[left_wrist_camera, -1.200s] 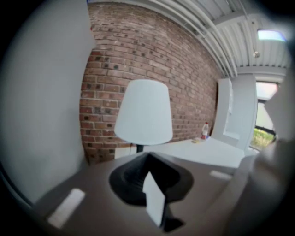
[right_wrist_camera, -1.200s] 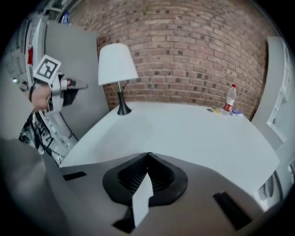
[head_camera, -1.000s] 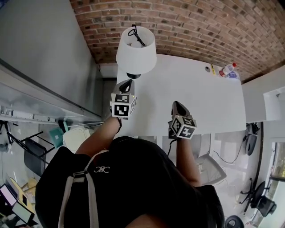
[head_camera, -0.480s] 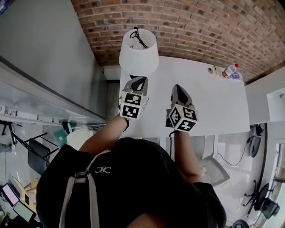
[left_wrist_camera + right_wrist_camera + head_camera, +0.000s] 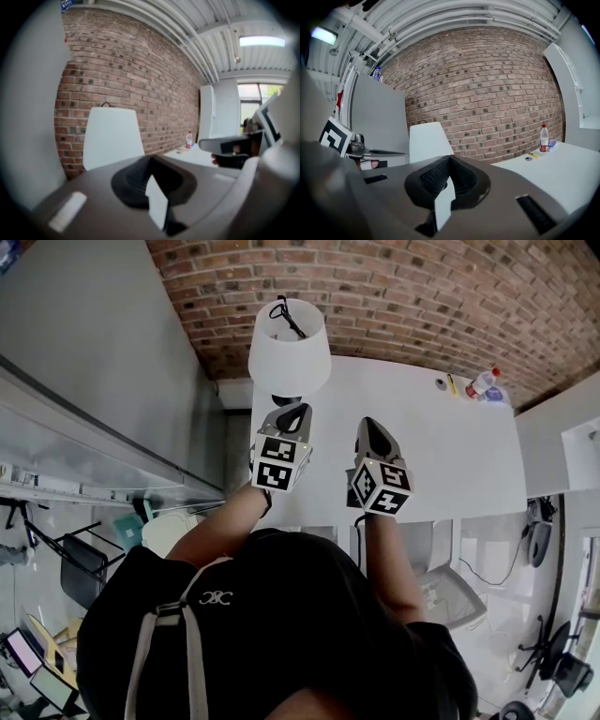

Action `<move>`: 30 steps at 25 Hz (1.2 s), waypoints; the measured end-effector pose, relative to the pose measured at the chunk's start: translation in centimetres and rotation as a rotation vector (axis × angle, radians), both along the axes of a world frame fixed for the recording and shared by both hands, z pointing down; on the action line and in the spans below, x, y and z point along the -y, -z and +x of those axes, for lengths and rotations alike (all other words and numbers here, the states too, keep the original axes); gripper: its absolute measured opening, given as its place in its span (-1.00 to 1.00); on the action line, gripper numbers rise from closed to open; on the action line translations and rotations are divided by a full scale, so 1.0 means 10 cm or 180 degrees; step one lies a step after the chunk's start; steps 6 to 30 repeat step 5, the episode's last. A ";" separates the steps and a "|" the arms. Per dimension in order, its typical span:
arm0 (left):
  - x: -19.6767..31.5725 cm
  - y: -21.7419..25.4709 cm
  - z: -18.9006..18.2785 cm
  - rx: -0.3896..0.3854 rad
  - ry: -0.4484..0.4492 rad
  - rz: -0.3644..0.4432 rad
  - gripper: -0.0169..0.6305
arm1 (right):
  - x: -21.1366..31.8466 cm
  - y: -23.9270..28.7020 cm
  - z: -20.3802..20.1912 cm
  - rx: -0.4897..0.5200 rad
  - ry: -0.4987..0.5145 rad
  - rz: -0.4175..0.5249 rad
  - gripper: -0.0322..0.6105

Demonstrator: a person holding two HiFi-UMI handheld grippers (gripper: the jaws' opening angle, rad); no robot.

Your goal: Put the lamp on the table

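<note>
Since a second ago the left gripper (image 5: pixel 296 414) has shifted right and farther in, toward the one lamp (image 5: pixel 289 345). The lamp stands on the far left corner of the white counter (image 5: pixel 450 460), against the brick wall (image 5: pixel 412 296), and the right gripper (image 5: pixel 373 429) has edged farther in beside the left one. Each of the two grippers has its jaws pressed together on nothing, and at the counter's far right stand one bottle (image 5: pixel 481 383) and two small items (image 5: pixel 439 384).

left hand-held gripper (image 5: pixel 294 416) jaws together, empty, right hand-held gripper (image 5: pixel 371 427) same, side by side, apart, both pointing ahead
</note>
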State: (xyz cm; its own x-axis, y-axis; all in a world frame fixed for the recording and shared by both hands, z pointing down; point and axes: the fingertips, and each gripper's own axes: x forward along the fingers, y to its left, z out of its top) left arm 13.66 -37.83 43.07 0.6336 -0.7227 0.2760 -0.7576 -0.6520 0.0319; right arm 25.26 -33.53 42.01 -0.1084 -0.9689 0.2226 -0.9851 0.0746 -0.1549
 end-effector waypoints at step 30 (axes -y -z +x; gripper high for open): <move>-0.01 -0.01 0.00 0.0005 0.0000 -0.0010 -0.95 | -0.01 -0.02 0.00 -0.0010 -0.0004 -0.0024 -0.90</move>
